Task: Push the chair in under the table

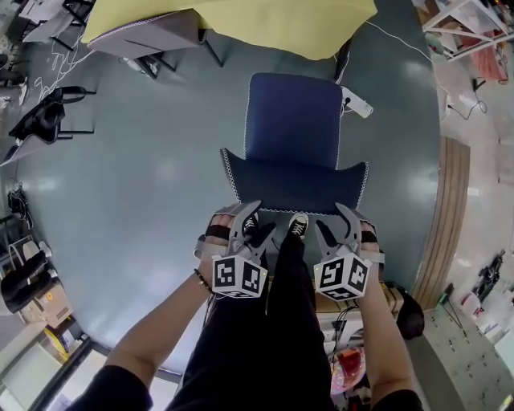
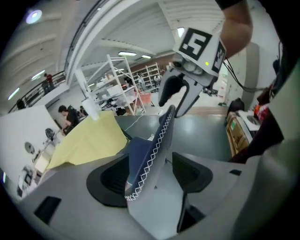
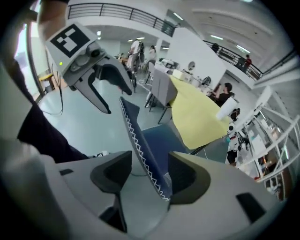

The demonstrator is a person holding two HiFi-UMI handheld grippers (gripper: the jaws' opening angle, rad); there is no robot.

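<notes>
A blue chair (image 1: 293, 120) stands on the grey floor, its seat facing the table under a yellow cloth (image 1: 241, 20). The top edge of its backrest (image 1: 295, 186), trimmed with white zigzag stitching, is right in front of me. My left gripper (image 1: 243, 227) straddles the left part of that edge, jaws wide apart. The left gripper view shows the backrest edge (image 2: 146, 157) between the pads (image 2: 112, 180) with a gap on one side. My right gripper (image 1: 337, 226) straddles the right part the same way, the backrest (image 3: 140, 140) running between its open jaws.
The person's dark trouser legs and shoes (image 1: 298, 225) stand just behind the chair. A white power strip (image 1: 357, 103) lies beside the seat. A black bag on a chair (image 1: 40, 120) is far left. A wooden strip (image 1: 450, 217) borders the floor at right.
</notes>
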